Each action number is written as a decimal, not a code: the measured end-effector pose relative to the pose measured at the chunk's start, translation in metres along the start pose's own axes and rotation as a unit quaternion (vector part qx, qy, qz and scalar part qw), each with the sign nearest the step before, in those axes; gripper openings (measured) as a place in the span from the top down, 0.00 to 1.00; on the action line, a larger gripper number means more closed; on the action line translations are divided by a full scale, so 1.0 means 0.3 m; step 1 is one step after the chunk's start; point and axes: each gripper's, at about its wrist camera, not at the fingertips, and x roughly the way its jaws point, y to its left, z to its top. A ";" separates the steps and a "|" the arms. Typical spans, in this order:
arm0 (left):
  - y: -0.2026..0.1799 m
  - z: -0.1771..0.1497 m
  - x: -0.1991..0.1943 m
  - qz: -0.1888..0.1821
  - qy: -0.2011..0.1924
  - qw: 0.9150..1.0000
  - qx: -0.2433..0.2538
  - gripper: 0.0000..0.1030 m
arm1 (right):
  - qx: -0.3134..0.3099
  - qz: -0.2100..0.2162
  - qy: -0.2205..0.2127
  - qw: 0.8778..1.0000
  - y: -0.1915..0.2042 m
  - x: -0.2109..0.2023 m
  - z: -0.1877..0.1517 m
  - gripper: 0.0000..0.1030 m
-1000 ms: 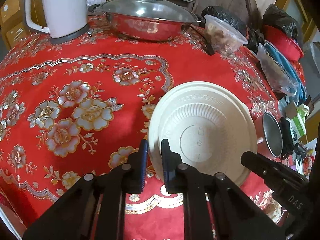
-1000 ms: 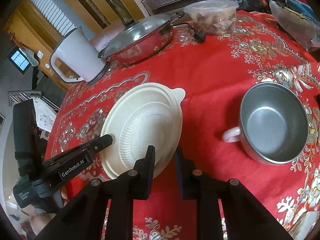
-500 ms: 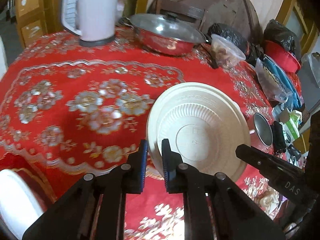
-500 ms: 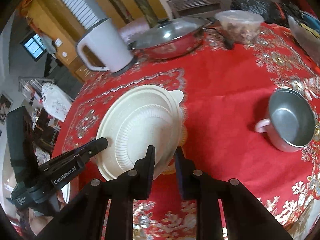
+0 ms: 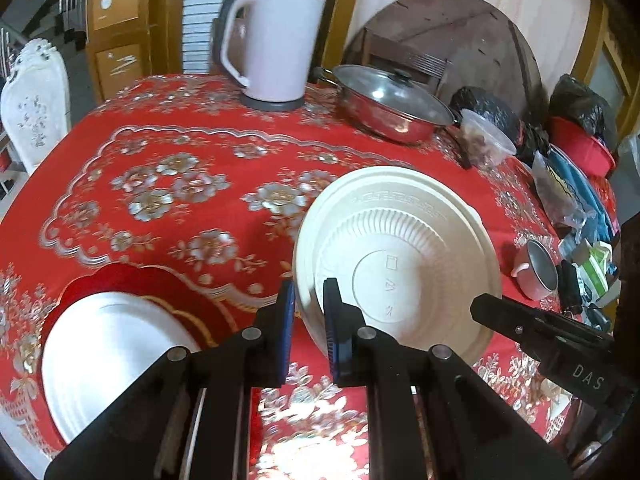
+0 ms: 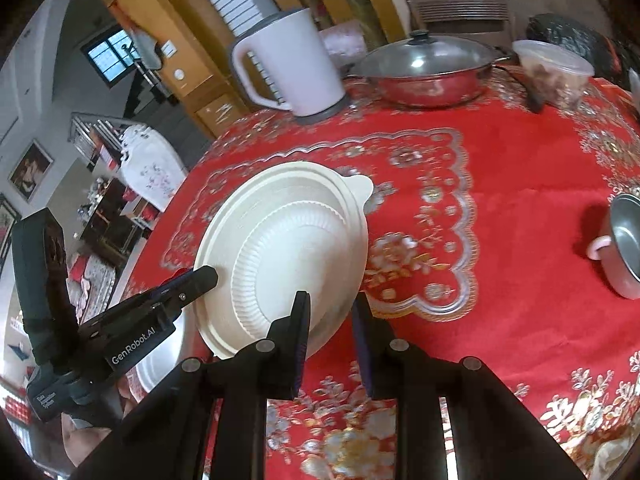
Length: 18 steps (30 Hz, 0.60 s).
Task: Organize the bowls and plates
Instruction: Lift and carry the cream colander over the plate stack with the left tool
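A cream disposable bowl (image 5: 400, 272) is held bottom-up and tilted above the red floral tablecloth (image 5: 168, 184). My left gripper (image 5: 308, 308) is shut on its left rim. My right gripper (image 6: 330, 320) is shut on the near rim of the same bowl (image 6: 288, 248). In the left wrist view the right gripper's fingertips (image 5: 486, 308) reach the bowl's right rim. A white plate (image 5: 108, 348) lies on the table at the lower left, below the bowl, and shows in the right wrist view as a white plate (image 6: 160, 364) under the left gripper's fingers (image 6: 200, 280).
A steel cup with a pink handle (image 6: 624, 248) stands on the right. At the back stand a white kettle (image 5: 272, 40), a lidded steel pan (image 5: 388, 104) and a clear food container (image 5: 486, 140). Bags and packets (image 5: 572, 184) crowd the right edge. A white chair (image 5: 36, 100) stands left.
Both grippers have raised the bowl and drawn it back toward the near left of the table. The white plate has come into view beneath. The cup now lies farther right.
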 end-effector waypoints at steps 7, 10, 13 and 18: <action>0.056 -0.047 -0.052 0.010 -0.019 1.000 -0.007 0.89 | -0.017 0.007 -0.002 1.000 0.068 -0.005 -0.026 0.77; 0.072 -0.068 -0.071 0.017 -0.029 0.999 -0.009 0.89 | -0.028 0.008 -0.004 1.000 0.096 -0.011 -0.046 0.77; 0.093 -0.089 -0.091 0.023 -0.039 0.999 -0.014 0.89 | -0.038 0.011 -0.003 0.999 0.125 -0.010 -0.061 0.77; 0.137 -0.118 -0.125 0.033 -0.054 0.998 -0.022 0.89 | -0.048 0.025 0.003 0.999 0.170 0.004 -0.082 0.77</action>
